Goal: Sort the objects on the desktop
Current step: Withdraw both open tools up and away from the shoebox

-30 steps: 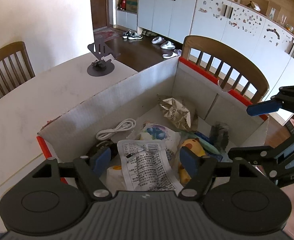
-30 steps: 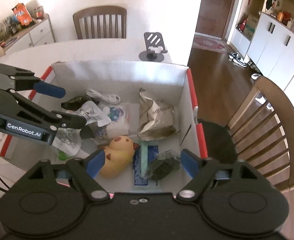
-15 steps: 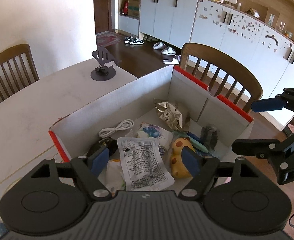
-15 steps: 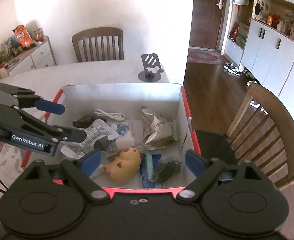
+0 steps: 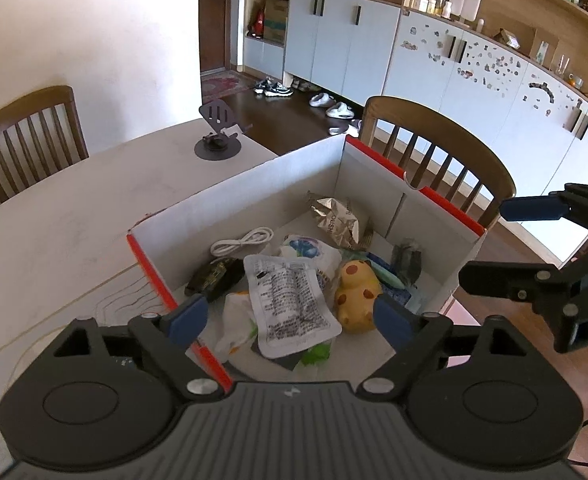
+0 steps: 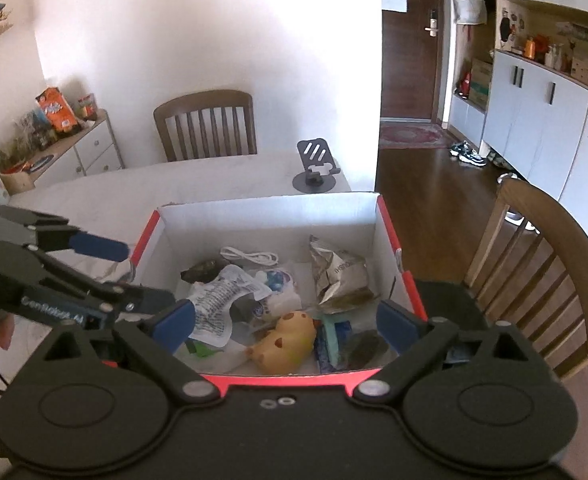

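Plainly, the left gripper (image 5: 289, 316) hangs above the near end of the cardboard box (image 5: 253, 184) with its blue-padded fingers (image 5: 185, 314) spread wide and nothing between them. Seen from the right wrist, the same tool (image 6: 131, 270) reaches in from the left over the box's red-edged rim. The right gripper (image 6: 287, 318) likewise stands wide and empty, hovering over the box's near wall; from the left wrist it (image 5: 494, 244) shows at the right, outside the box's far corner.

Below the left claw lies a clear printed pouch (image 5: 289, 300), resting on a white crumpled bag (image 5: 235, 316) and touching a yellow duck-shaped toy (image 5: 356, 292) on its right. Just past the pouch sits a white packet with a blue print (image 5: 310, 250), and left of that a dark wrapped item (image 5: 213, 276). A coiled white cable (image 5: 241, 240) lies near the far wall, and a crumpled silver foil bag (image 5: 336, 220) rests toward the far right corner. Beside the toy are a blue-green flat packet (image 6: 330, 340) and a dark crumpled wrapper (image 6: 364, 346).

All of it sits inside the box, which stands on a pale table (image 5: 53, 216). A black phone stand (image 5: 217, 136) is on the table beyond the box, well apart from it. Wooden chairs (image 6: 205, 124) ring the table.
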Action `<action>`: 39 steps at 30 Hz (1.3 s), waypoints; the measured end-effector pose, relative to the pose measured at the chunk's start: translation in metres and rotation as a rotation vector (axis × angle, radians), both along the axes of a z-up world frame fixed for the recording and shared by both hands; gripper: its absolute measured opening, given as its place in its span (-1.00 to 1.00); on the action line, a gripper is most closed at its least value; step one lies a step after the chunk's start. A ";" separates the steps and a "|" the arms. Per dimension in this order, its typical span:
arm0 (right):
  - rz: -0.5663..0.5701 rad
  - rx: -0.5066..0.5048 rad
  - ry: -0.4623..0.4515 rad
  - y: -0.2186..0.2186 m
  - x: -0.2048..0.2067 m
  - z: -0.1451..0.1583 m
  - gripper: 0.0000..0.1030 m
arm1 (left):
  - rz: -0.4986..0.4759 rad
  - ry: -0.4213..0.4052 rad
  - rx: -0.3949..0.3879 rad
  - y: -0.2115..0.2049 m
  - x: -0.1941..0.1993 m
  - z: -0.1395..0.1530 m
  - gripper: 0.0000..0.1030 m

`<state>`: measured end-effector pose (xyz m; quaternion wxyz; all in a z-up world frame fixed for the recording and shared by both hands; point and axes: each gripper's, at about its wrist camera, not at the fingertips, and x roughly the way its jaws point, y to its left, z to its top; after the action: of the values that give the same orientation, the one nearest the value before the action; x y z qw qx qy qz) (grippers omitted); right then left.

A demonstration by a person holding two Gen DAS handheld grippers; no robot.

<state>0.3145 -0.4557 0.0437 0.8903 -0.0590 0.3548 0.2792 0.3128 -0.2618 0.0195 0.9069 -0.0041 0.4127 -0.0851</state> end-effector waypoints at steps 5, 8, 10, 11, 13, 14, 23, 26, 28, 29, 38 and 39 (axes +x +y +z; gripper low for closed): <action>-0.018 0.014 0.014 0.000 -0.008 -0.002 0.93 | 0.004 -0.010 -0.006 0.003 -0.014 0.002 1.00; -0.031 0.023 0.015 0.000 -0.014 -0.004 0.94 | 0.007 -0.015 -0.014 0.005 -0.023 0.003 1.00; -0.052 0.025 0.009 0.000 -0.018 -0.005 0.94 | 0.010 -0.012 -0.015 0.007 -0.028 0.003 1.00; -0.060 0.027 0.009 0.000 -0.020 -0.005 0.94 | 0.013 -0.012 -0.017 0.008 -0.030 0.003 1.00; -0.078 0.027 0.007 0.001 -0.024 -0.006 0.94 | 0.022 -0.013 -0.022 0.011 -0.036 0.003 1.00; -0.080 0.033 0.009 0.001 -0.026 -0.006 0.94 | 0.028 -0.012 -0.026 0.012 -0.038 0.003 1.00; -0.095 0.037 0.003 0.015 -0.049 -0.006 0.94 | 0.059 -0.004 -0.022 0.020 -0.058 0.003 1.00; -0.100 0.036 -0.001 0.019 -0.057 -0.006 0.94 | 0.064 0.001 -0.022 0.020 -0.064 0.001 1.00; -0.113 0.037 -0.001 0.021 -0.060 -0.007 0.94 | 0.054 0.008 -0.029 0.021 -0.067 0.000 1.00; -0.118 0.038 0.001 0.022 -0.062 -0.008 0.94 | 0.054 0.010 -0.031 0.021 -0.069 -0.001 1.00; -0.161 0.025 0.020 0.025 -0.080 -0.018 0.93 | 0.047 0.013 -0.028 0.025 -0.083 0.000 1.00; -0.163 0.025 0.019 0.026 -0.082 -0.018 0.93 | 0.048 0.010 -0.027 0.025 -0.084 0.000 1.00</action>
<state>0.2326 -0.4293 0.0256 0.9074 -0.0160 0.3633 0.2107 0.2286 -0.2365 0.0198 0.9064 -0.0268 0.4159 -0.0687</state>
